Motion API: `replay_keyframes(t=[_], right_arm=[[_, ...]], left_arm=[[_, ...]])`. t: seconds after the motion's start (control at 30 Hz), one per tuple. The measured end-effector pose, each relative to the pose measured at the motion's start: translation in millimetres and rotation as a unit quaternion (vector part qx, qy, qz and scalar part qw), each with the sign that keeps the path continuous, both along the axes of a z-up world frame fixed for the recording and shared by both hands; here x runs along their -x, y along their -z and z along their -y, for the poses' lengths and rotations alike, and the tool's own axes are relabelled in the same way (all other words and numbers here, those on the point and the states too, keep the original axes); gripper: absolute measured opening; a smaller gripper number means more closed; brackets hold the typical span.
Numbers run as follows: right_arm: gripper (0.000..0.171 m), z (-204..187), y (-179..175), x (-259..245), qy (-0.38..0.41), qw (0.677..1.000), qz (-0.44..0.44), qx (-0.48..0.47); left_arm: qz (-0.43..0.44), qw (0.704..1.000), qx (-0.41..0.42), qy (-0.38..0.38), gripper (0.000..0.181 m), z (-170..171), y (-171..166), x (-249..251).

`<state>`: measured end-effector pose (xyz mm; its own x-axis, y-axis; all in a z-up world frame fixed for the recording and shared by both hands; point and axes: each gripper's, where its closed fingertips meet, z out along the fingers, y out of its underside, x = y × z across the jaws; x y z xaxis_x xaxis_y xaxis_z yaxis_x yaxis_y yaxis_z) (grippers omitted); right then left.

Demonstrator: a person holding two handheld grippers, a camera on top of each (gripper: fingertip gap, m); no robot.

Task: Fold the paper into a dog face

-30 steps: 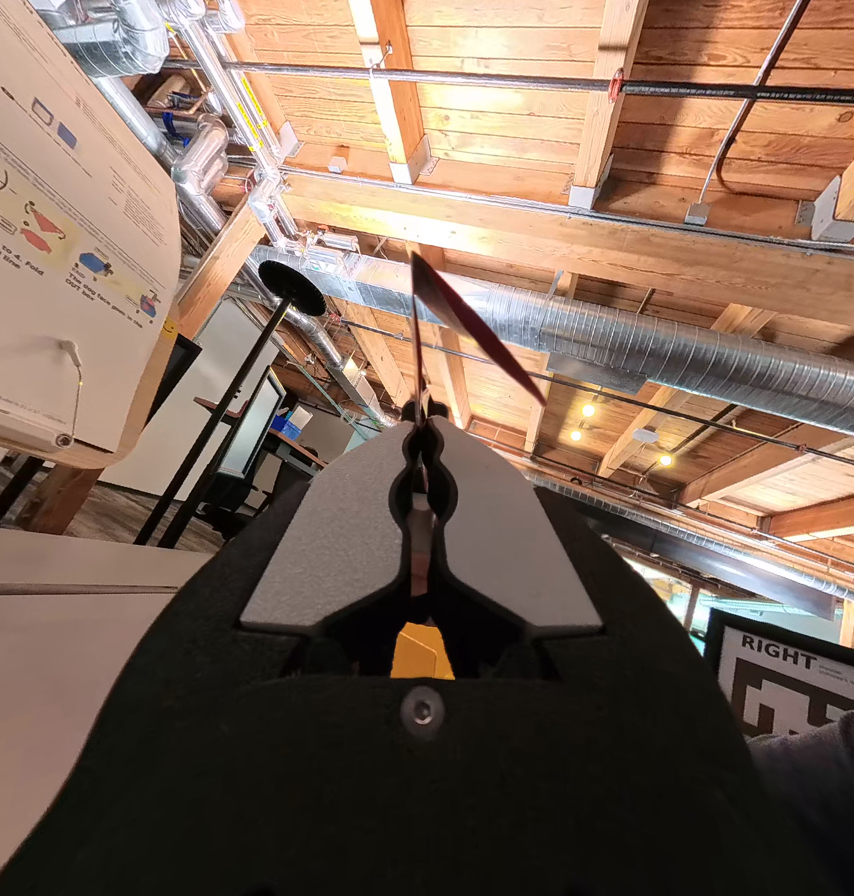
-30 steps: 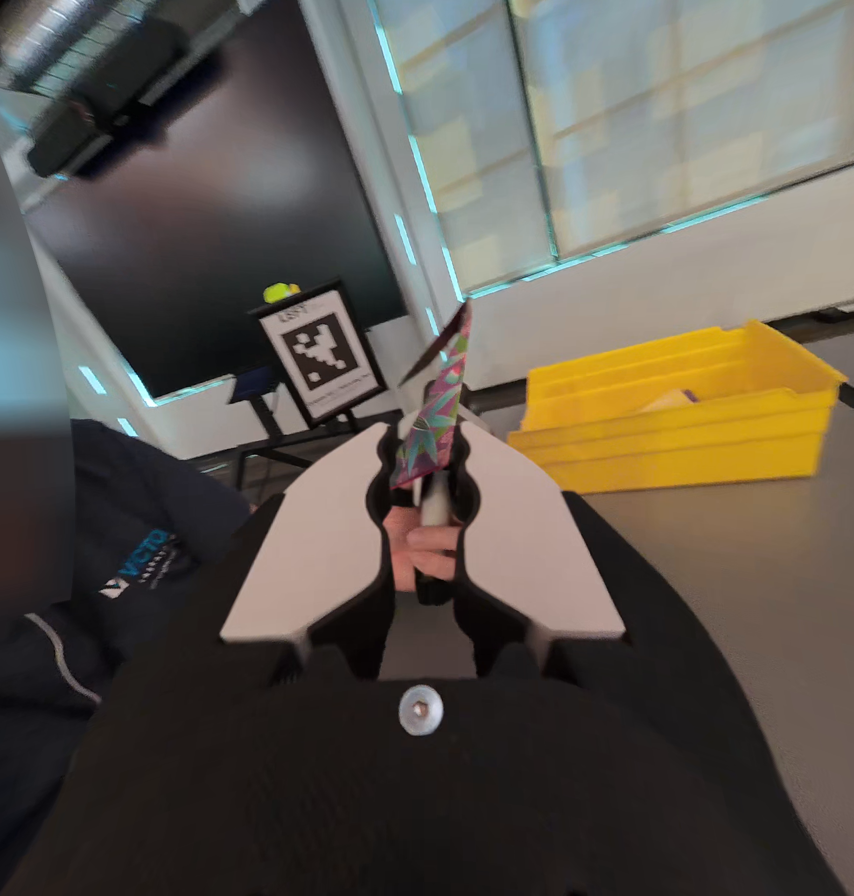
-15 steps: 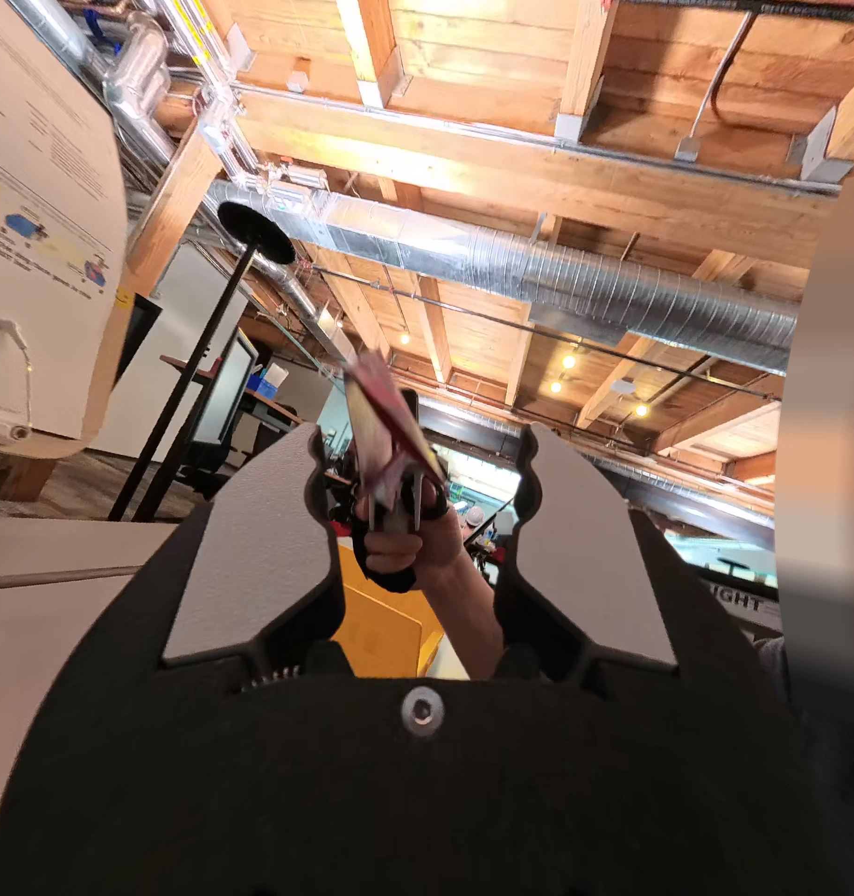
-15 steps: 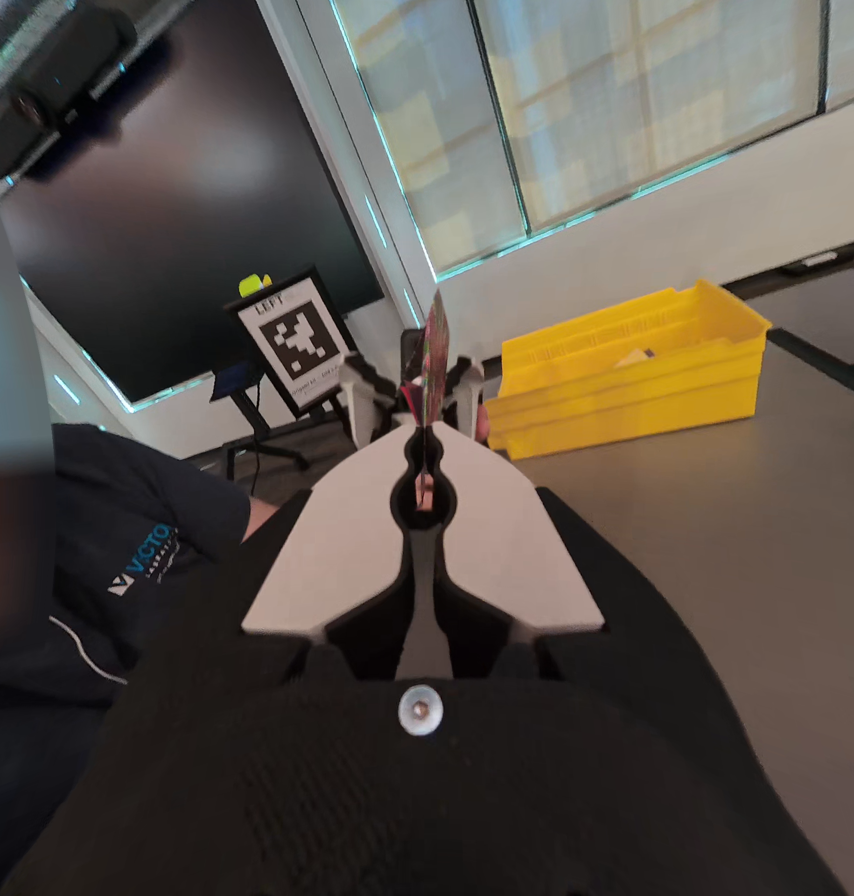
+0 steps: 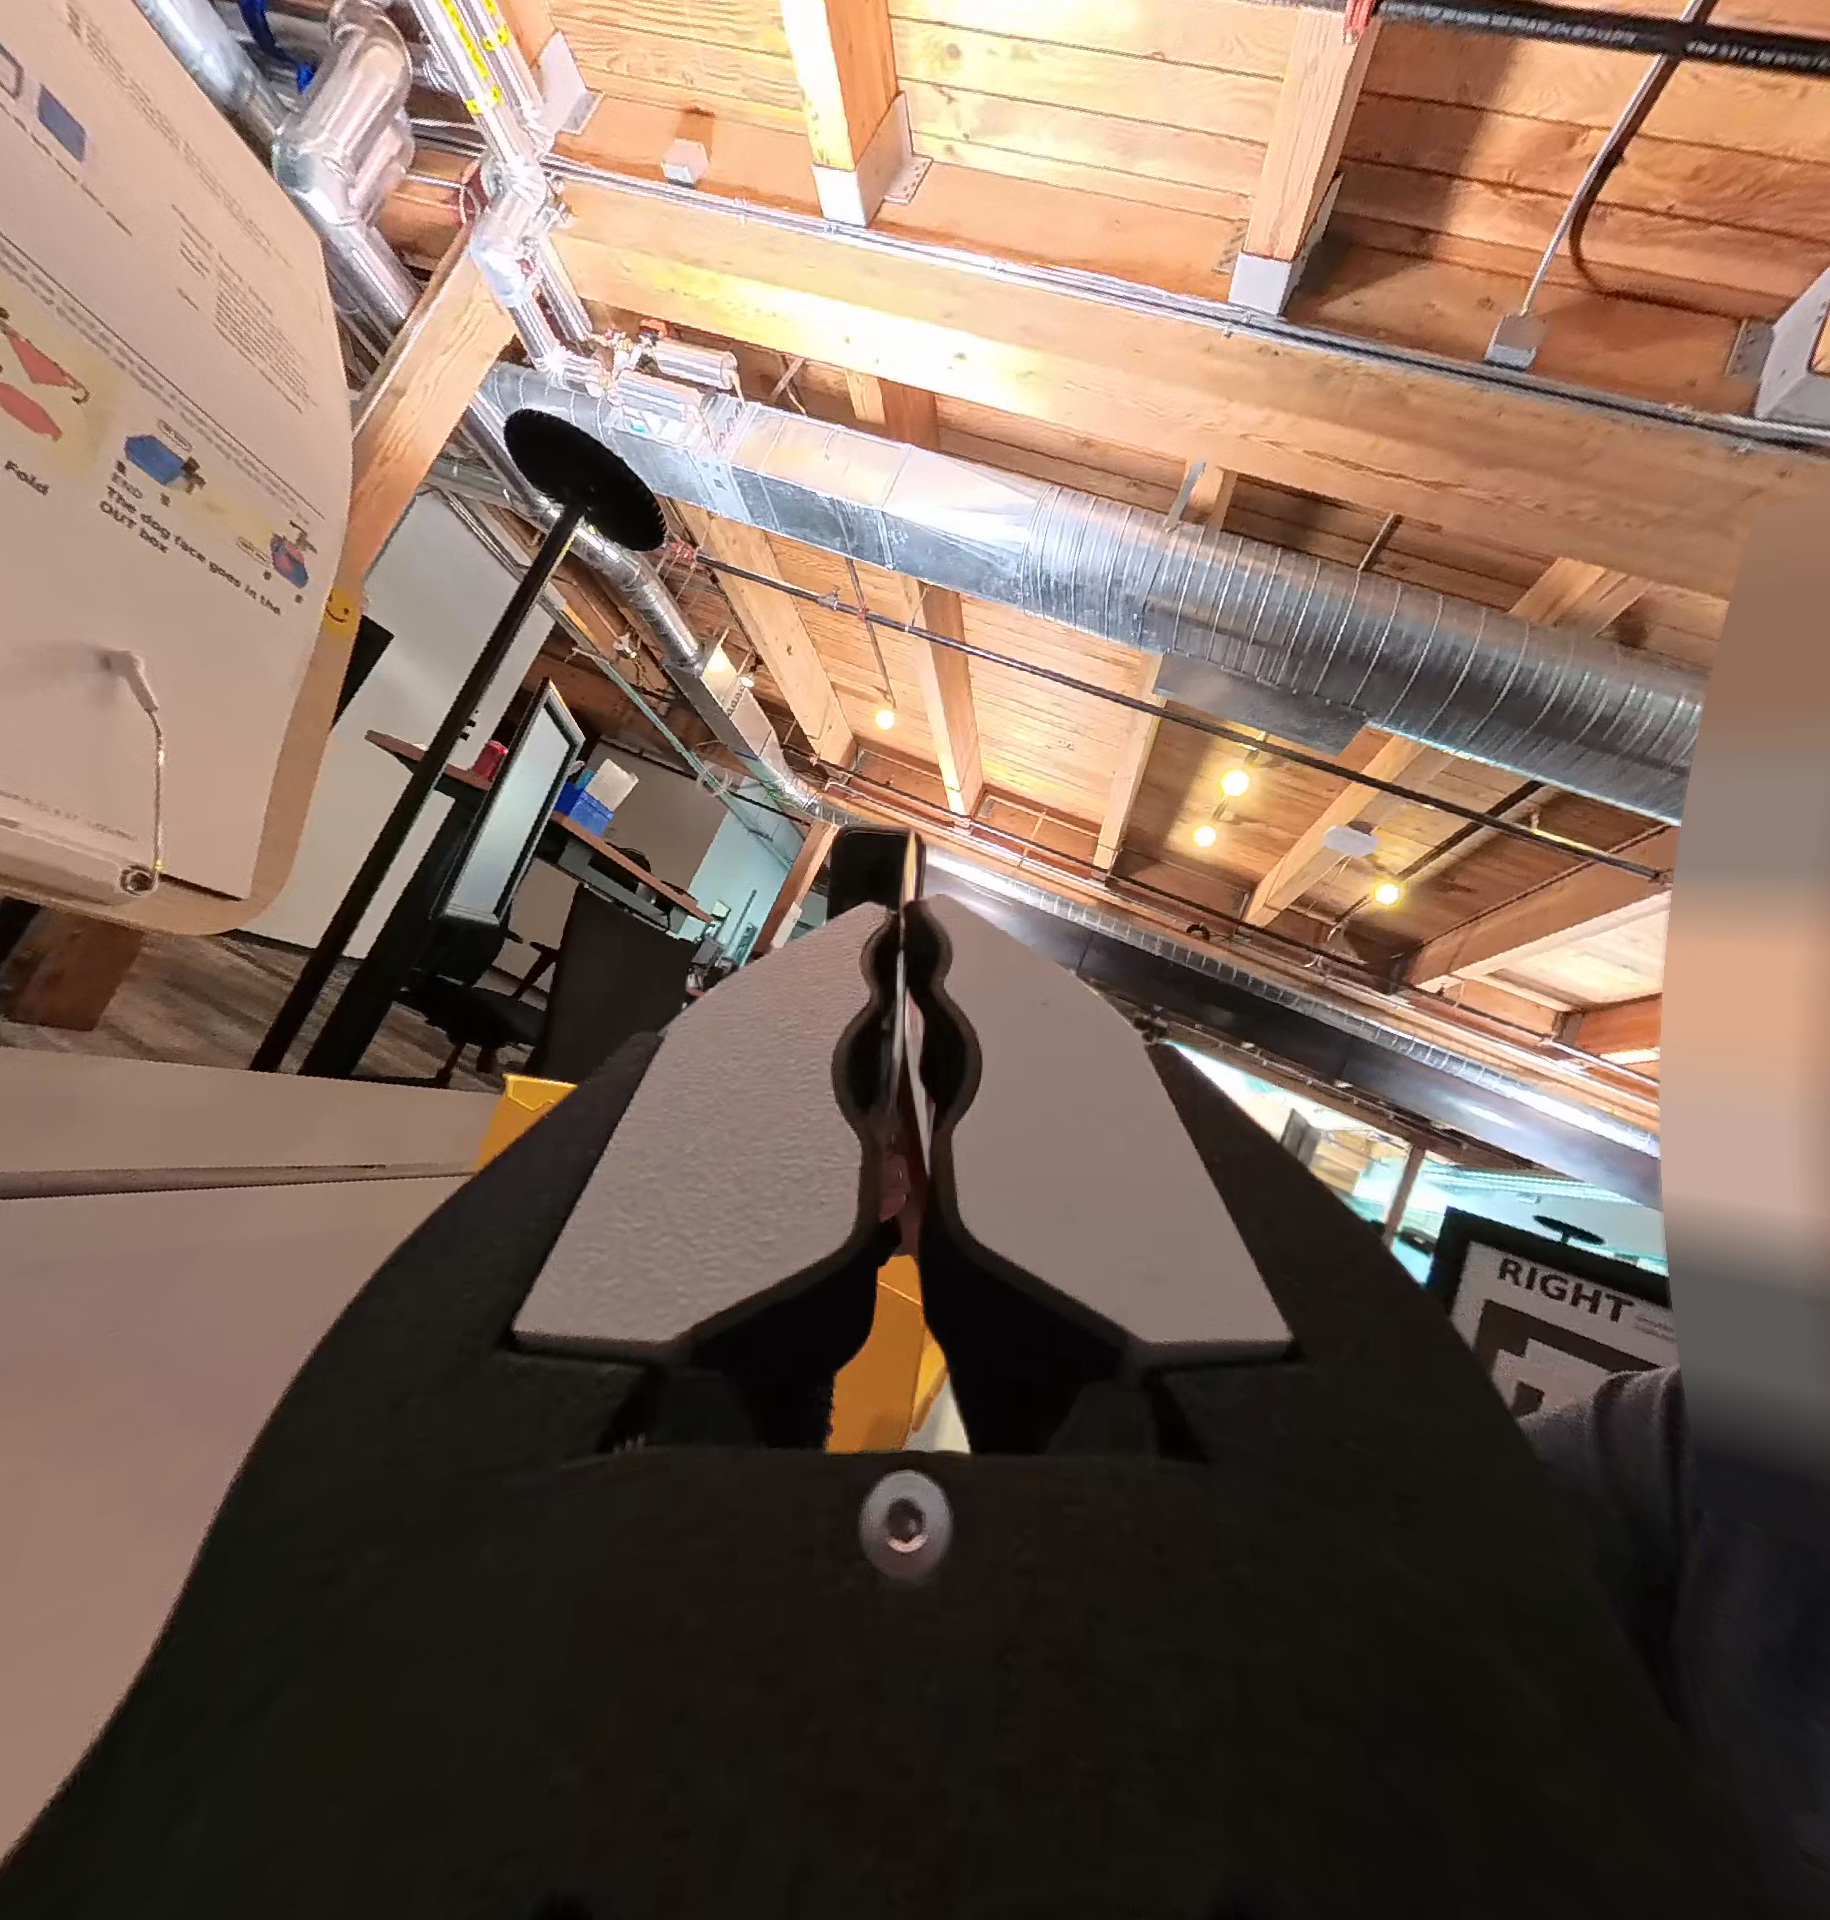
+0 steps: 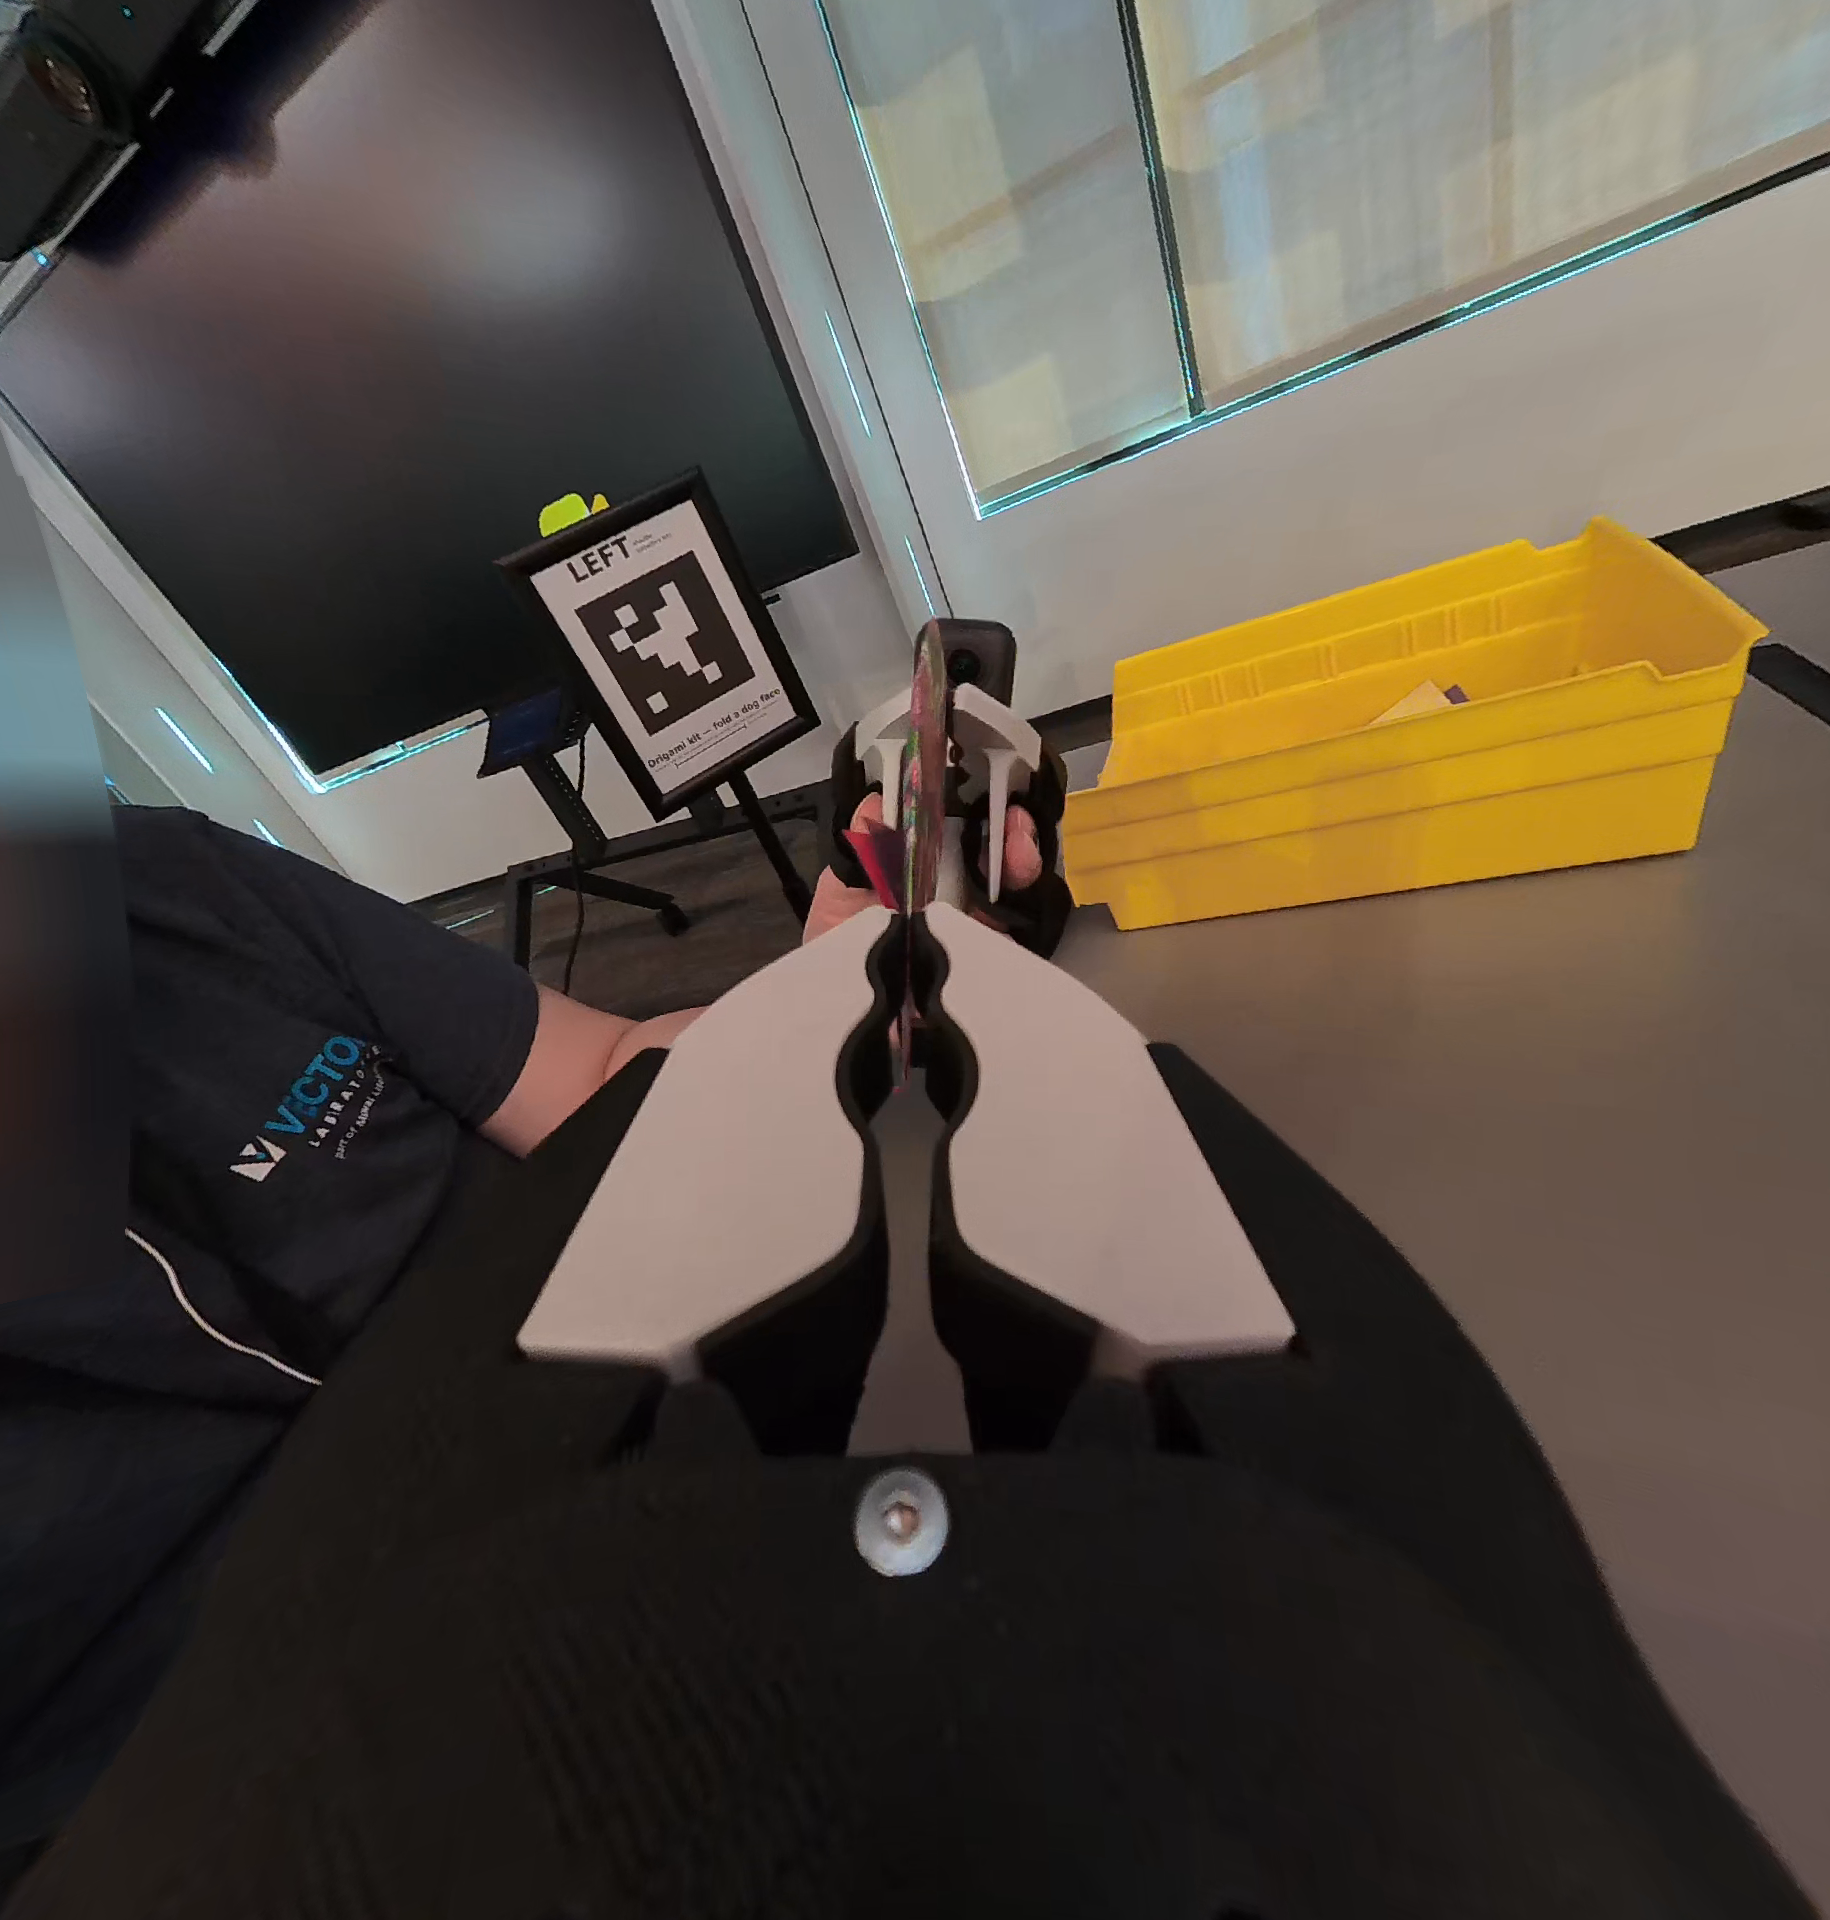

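My right tongs (image 6: pixel 909 914), black-bodied with pale grey fingers, are closed nearly tip to tip. Pinched between them is the folded sheet of patterned paper (image 6: pixel 916 790), pink, green and purple, standing on edge. It rises straight up from the fingertips, held in the air above the dark grey table (image 6: pixel 1410 1143).

My left tongs (image 5: pixel 909 909), same build, are likewise closed down to a thin slit. A thin edge of the same paper (image 5: pixel 906 1023) shows in that slit, white and dark red, seen edge-on. In the right wrist view the left tongs (image 6: pixel 942 748) appear farther off, facing mine, their white fingers on either side of the paper. From that angle I cannot tell exactly where they touch it. Both pairs therefore grip one sheet from opposite sides.

Surroundings, right wrist view: a yellow plastic bin (image 6: pixel 1410 790) sits on the table beyond and to the right, well apart from the paper, with light scraps inside. A framed black-and-white marker sign (image 6: pixel 662 644) stands on a stand to the left. A dark blue sleeve (image 6: pixel 298 1039) of my shirt fills the left edge.

Left wrist view looks upward: wooden ceiling beams, a silver ribbed duct (image 5: pixel 1254 623), a white instruction board (image 5: pixel 132 436) at left.
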<state>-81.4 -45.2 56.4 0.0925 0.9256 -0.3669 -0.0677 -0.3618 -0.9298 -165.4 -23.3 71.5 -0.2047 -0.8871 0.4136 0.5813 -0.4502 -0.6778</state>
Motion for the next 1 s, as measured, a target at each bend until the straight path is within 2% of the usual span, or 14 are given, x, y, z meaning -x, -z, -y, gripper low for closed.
replay_keyframes(t=[0.57, 0.6, 0.67, 0.8, 0.93, 1.0], right_arm=[[0.001, -10, 2, -6, -0.01, 0.995, -0.05, 0.091], [0.001, -10, 2, -6, -0.013, 0.994, -0.053, 0.092], [0.001, -8, 0, -5, -0.022, 0.993, -0.062, 0.097], [0.001, -6, 1, -1, -0.03, 0.993, -0.062, 0.094], [0.015, -7, 6, 5, -0.016, 0.997, -0.032, 0.069], [0.004, -7, 7, 5, -0.013, 0.998, -0.026, 0.058]], left_arm=[[-0.027, 1.0, -0.012, 0.007, 0.013, 6, 1, -7], [-0.032, 0.999, -0.013, 0.007, 0.013, 6, 2, -8], [-0.036, 0.999, -0.02, 0.007, 0.0, 8, 3, -9], [-0.032, 0.999, -0.017, -0.007, 0.0, 4, 3, -6], [-0.024, 1.0, -0.014, -0.009, 0.0, 3, 1, -3], [-0.026, 1.0, -0.015, -0.006, 0.0, 4, 1, -4]])
